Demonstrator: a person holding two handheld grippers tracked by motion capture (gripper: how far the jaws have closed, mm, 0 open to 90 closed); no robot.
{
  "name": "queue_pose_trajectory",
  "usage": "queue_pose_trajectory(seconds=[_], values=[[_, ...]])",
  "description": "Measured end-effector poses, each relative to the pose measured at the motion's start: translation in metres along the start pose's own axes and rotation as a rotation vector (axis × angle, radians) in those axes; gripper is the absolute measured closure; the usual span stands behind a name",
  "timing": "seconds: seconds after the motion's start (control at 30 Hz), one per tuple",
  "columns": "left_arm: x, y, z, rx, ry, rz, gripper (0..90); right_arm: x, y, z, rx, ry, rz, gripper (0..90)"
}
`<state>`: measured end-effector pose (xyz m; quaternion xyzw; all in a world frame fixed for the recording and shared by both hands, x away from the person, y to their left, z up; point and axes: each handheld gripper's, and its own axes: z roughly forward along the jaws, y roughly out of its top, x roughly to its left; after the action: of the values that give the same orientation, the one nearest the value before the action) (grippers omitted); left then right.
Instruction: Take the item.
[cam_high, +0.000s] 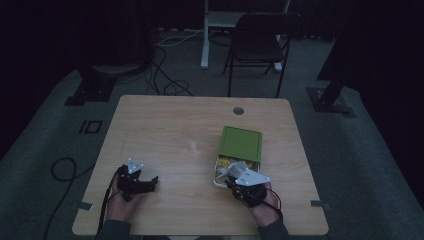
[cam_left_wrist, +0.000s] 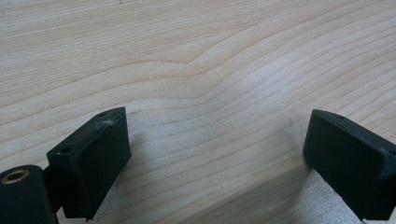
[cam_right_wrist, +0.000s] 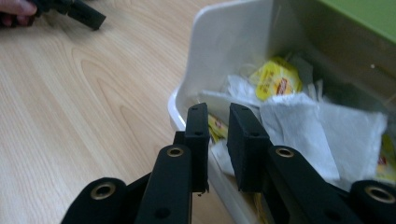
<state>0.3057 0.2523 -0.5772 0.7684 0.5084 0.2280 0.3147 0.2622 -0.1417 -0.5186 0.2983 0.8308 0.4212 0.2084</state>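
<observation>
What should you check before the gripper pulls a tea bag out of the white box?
1. Right gripper over the white plastic box: ok.
2. Jaws nearly together, a narrow gap left; whether they pinch a white paper tea bag: cannot tell.
3. Green lid off the near, open part of the box: ok.
4. Yellow-tagged tea bags within reach inside: ok.
5. Left gripper open, over bare light wooden table, out of the way: ok.
6. Small clear cup standing apart from the box: ok.

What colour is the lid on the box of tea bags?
Green; the lid shows best in the high view.
</observation>
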Motion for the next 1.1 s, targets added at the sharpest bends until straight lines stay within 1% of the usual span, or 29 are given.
queue_pose_trajectory(seconds=[0.07, 0.2, 0.4, 0.53, 0.6, 0.8, 0.87, 0.97, 1.0, 1.07, 1.1], values=[[0.0, 0.0, 0.0, 0.0, 0.0, 0.0, 8.0, 0.001, 0.003, 0.003, -0.003, -0.009, -0.008, 76.5], [0.0, 0.0, 0.0, 0.0, 0.0, 0.0, 8.0, 0.003, 0.007, 0.008, -0.008, -0.021, -0.003, 72.9], [0.0, 0.0, 0.0, 0.0, 0.0, 0.0, 8.0, 0.001, 0.012, 0.017, -0.004, -0.037, -0.003, 67.9], [0.0, 0.0, 0.0, 0.0, 0.0, 0.0, 8.0, 0.001, 0.014, 0.022, 0.0, -0.047, -0.013, 64.0], [0.0, 0.0, 0.0, 0.0, 0.0, 0.001, 8.0, 0.0, 0.014, 0.024, 0.006, -0.05, -0.014, 61.8], [0.0, 0.0, 0.0, 0.0, 0.0, 0.0, 8.0, -0.002, 0.013, 0.029, 0.025, -0.04, -0.025, 59.6], [0.0, 0.0, 0.0, 0.0, 0.0, 0.001, 8.0, -0.001, 0.013, 0.031, 0.039, -0.047, -0.042, 59.4], [0.0, 0.0, 0.0, 0.0, 0.0, 0.0, 8.0, -0.001, 0.012, 0.032, 0.046, -0.048, -0.047, 60.0], [0.0, 0.0, 0.0, 0.0, 0.0, 0.0, 8.0, 0.0, 0.012, 0.033, 0.051, -0.059, -0.055, 63.2], [0.0, 0.0, 0.0, 0.0, 0.0, 0.0, 8.0, 0.0, 0.012, 0.033, 0.053, -0.058, -0.052, 67.0], [0.0, 0.0, 0.0, 0.0, 0.0, 0.0, 8.0, 0.0, 0.012, 0.033, 0.053, -0.058, -0.052, 67.0]])
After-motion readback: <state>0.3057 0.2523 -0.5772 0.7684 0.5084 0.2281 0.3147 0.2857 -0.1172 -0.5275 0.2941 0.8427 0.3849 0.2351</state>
